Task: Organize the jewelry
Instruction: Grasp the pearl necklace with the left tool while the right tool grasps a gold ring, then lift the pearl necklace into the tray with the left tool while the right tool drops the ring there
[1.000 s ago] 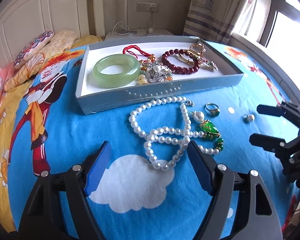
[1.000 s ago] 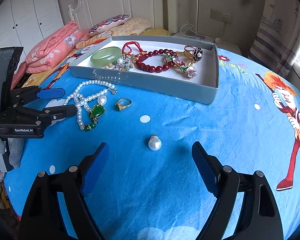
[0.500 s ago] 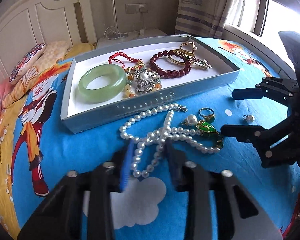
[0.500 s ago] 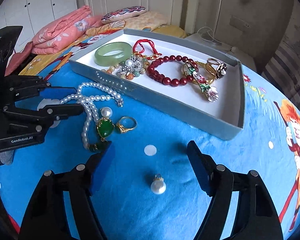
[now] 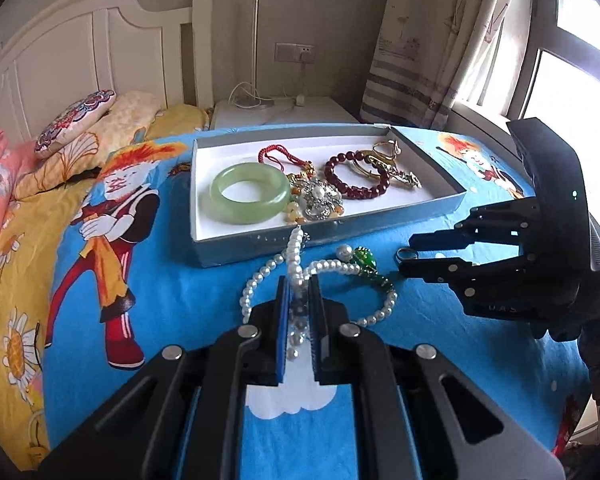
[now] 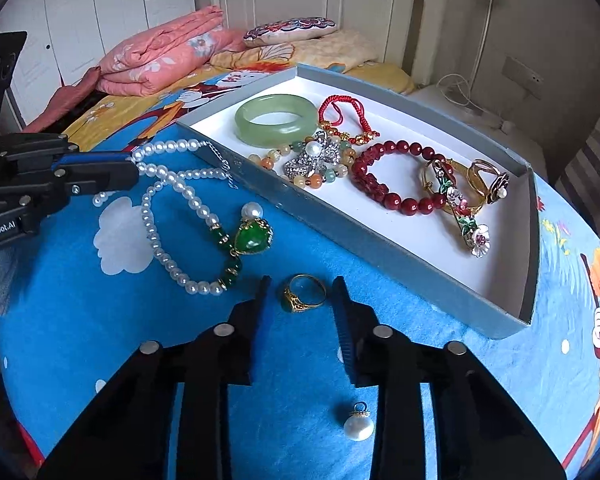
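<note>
My left gripper (image 5: 300, 285) is shut on the pearl necklace (image 5: 328, 265), with a bunch of pearls pinched between its blue pads. The rest of the strand trails on the blue bedsheet with its green pendant (image 6: 252, 238). In the right wrist view the left gripper (image 6: 134, 168) holds the necklace (image 6: 198, 204) near the tray's corner. My right gripper (image 6: 301, 282) is closing around a gold ring with a green stone (image 6: 302, 298). The ring lies on the sheet between the jaws, and a small gap shows on each side. The grey tray (image 6: 380, 240) holds several pieces.
A loose pearl pendant (image 6: 358, 426) lies on the sheet under my right gripper's arms. In the tray are a jade bangle (image 5: 250, 192), a red bead bracelet (image 6: 396, 176), a red cord and brooches. Folded pink bedding and pillows sit toward the headboard.
My left gripper closed on the pearl necklace and rose, pulling the strand up. My right gripper shifted from the loose pearl pendant to the gold ring, and its jaws narrowed.
</note>
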`<state>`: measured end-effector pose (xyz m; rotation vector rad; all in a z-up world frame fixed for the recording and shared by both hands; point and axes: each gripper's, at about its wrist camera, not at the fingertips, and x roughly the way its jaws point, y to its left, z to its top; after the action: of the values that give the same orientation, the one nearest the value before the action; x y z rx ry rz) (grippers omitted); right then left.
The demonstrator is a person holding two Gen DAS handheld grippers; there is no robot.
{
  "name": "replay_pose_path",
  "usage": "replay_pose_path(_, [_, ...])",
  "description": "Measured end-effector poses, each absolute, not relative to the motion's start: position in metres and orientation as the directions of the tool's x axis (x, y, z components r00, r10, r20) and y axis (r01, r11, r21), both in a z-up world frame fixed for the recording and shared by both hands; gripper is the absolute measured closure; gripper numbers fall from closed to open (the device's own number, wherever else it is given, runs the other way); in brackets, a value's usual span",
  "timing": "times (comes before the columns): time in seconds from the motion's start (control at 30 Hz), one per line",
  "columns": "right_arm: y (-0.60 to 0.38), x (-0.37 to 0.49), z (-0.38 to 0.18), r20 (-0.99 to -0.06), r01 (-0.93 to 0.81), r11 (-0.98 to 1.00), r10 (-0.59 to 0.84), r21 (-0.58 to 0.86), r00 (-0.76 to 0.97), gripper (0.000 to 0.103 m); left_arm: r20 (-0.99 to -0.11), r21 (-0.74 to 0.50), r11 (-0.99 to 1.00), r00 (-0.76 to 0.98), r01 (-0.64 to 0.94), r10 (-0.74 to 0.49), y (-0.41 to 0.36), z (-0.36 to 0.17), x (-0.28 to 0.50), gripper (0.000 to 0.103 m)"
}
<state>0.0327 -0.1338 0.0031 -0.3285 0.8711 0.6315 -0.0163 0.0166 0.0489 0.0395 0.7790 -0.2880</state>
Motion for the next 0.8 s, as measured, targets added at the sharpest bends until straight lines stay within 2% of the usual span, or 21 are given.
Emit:
replay_pose_path(0.37, [-0.149, 0.017, 0.013, -0.765, -0.596, 0.803, 0.374, -0.017, 0.525, 0.079, -0.605, -0.007, 0.961, 0.765, 0.275, -0.223, 0.014, 0.104, -0.035, 0.096])
replay_pose_path(0.8, [-0.162, -0.006, 0.034, -0.717, -0.576, 0.817, 0.391, -0.018, 0.576, 0.079, -0.552, 0.039, 0.962, 0.808, 0.271, -0.205, 0.016, 0.139, -0.053, 0.096])
